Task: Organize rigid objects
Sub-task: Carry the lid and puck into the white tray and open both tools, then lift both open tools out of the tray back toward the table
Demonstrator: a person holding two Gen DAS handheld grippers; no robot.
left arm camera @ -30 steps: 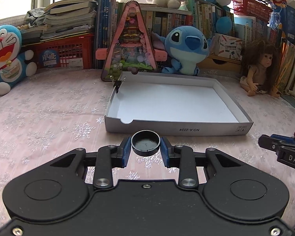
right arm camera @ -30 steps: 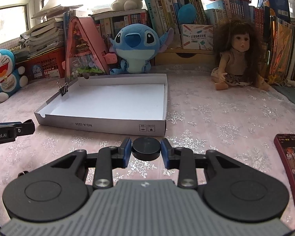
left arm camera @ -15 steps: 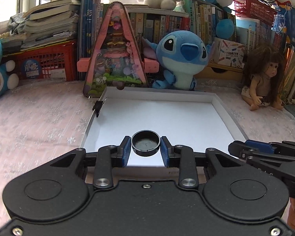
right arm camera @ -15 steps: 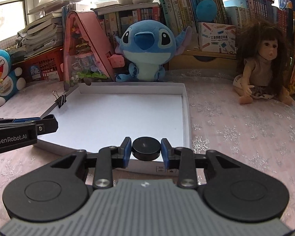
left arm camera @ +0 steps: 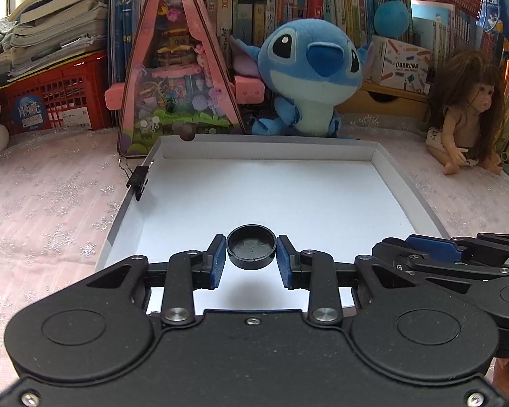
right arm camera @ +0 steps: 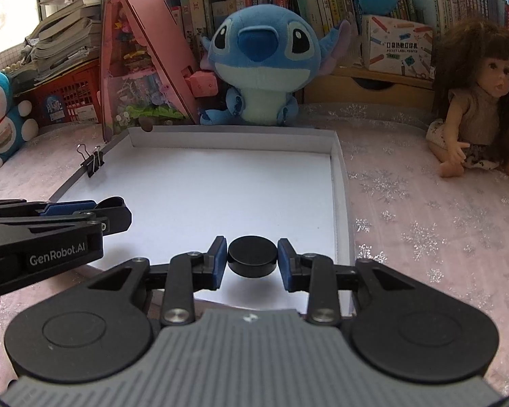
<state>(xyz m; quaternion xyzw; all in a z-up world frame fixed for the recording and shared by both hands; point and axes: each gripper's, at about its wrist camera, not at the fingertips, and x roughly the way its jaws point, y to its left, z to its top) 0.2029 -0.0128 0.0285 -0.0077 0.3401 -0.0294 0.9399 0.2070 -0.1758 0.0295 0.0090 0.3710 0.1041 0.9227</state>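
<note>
Left gripper (left arm camera: 251,260): jaws clamped on a round black cap (left arm camera: 251,250), hollow side up, held clear above the white floor of the tray (left arm camera: 403,186), its shadow just below.

Right gripper (right arm camera: 252,260): jaws closed on a second black cap (right arm camera: 252,259), this one flat side up, also hanging over the tray, near the tray's right wall.

Tray: shallow white cardboard, lying on the pink snowflake cloth of the desk (left arm camera: 44,203); nothing lies inside it yet that I can see.

Step in hand: looks like the carry is done and both caps are poised for the drop-off, side by side over the near end of the tray.

Next move: I'd say lower each cap until it meets the tray floor, then let the jaws part and back straight out. The two grippers are close together, so they need to keep from knocking each other.

Left view only: the hollow inside of its cap, and the right gripper's fingers poking in at the right of the jaws.

Right view only: the left gripper's body with its white lettering off to the left of the jaws, and bare cloth beyond the tray's right wall.

Both views: a black binder clip (right arm camera: 92,162) pinched on the tray's left wall, ahead and left of the jaws; a blue plush toy (left arm camera: 314,78) sits past the far wall.
</note>
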